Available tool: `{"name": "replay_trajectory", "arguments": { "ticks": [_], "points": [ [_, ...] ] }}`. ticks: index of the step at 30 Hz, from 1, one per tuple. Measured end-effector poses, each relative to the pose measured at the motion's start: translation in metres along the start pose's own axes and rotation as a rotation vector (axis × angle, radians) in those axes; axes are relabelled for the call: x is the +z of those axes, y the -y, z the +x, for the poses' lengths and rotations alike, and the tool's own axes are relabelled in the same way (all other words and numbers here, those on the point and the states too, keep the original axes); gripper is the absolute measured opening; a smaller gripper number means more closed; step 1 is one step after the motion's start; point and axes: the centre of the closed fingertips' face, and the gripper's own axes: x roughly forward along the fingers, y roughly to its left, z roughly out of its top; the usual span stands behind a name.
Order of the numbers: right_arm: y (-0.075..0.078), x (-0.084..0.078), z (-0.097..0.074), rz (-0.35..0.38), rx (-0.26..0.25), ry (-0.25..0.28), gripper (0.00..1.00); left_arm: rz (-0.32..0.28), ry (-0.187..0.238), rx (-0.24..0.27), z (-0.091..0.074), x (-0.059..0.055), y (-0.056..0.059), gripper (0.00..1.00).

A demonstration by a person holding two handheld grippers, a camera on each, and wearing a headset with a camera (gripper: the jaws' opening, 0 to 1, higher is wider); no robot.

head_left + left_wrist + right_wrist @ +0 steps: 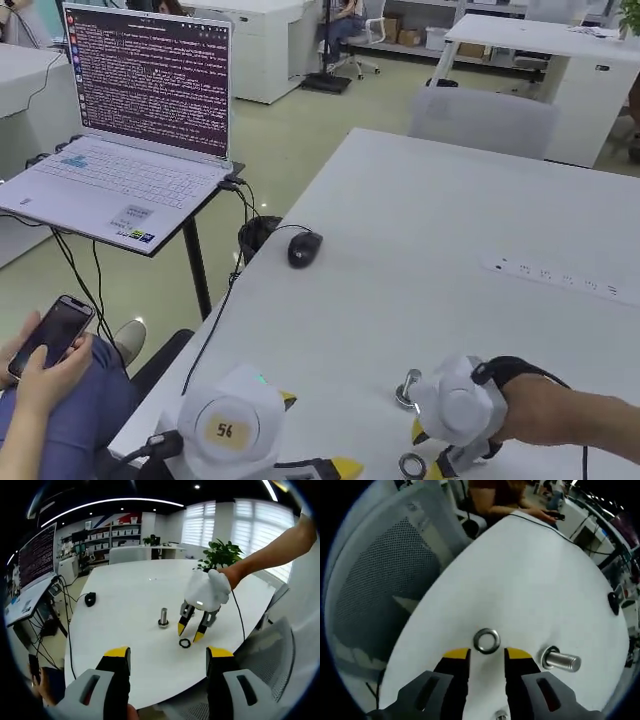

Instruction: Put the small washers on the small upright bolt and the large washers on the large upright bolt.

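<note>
One upright steel bolt (408, 387) stands near the front of the white table (430, 230). A steel washer (412, 465) lies flat beside it, closer to me. My right gripper (432, 452) points down at the washer. In the right gripper view the washer (486, 641) lies just past the yellow tips, the right gripper (487, 656) is open with a narrow gap, and the bolt (560, 660) is to the right. My left gripper (318, 435) hovers open at the table's front edge. From the left gripper (169, 655) I see the right gripper (190, 632), the washer (185, 643) and the bolt (163, 617).
A black mouse (304, 248) lies mid-table with its cable running off the edge. A white power strip (560, 278) sits at the right. A laptop (130, 130) rests on a stand to the left. A seated person holds a phone (55, 335). A mesh chair (380, 580) stands by the table edge.
</note>
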Motion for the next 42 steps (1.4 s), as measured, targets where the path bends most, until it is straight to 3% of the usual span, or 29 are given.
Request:
{"name": "replay_trajectory", "arguments": {
  "ticks": [6,14,17,23,26,29,34,42],
  "points": [
    [0.000,0.006,0.005,-0.165,0.028,-0.026,0.28,-0.003,-0.001,0.007,-0.001,0.000,-0.001,0.61],
    [-0.005,0.009,0.009,-0.204,0.094,-0.010,0.30,-0.004,-0.007,0.010,-0.002,-0.002,-0.002,0.61],
    [-0.003,0.009,0.009,-0.155,0.087,0.017,0.26,-0.005,-0.008,0.012,-0.002,-0.002,-0.002,0.61],
    [0.005,0.004,0.005,0.112,0.021,0.071,0.24,-0.009,-0.005,0.012,-0.001,-0.001,-0.003,0.60],
    [0.010,0.002,0.004,0.299,-0.017,0.111,0.24,-0.008,-0.008,0.010,0.000,-0.002,-0.002,0.60],
    [0.011,0.004,0.005,0.405,-0.036,0.150,0.24,-0.006,-0.012,0.007,0.001,-0.004,-0.002,0.60],
    [0.005,0.002,0.004,0.307,-0.010,0.140,0.28,0.002,-0.012,-0.005,0.002,-0.002,0.001,0.60],
    [0.008,0.003,0.006,0.228,-0.031,0.116,0.25,0.001,-0.007,-0.001,0.001,-0.001,0.001,0.60]
  ]
}}
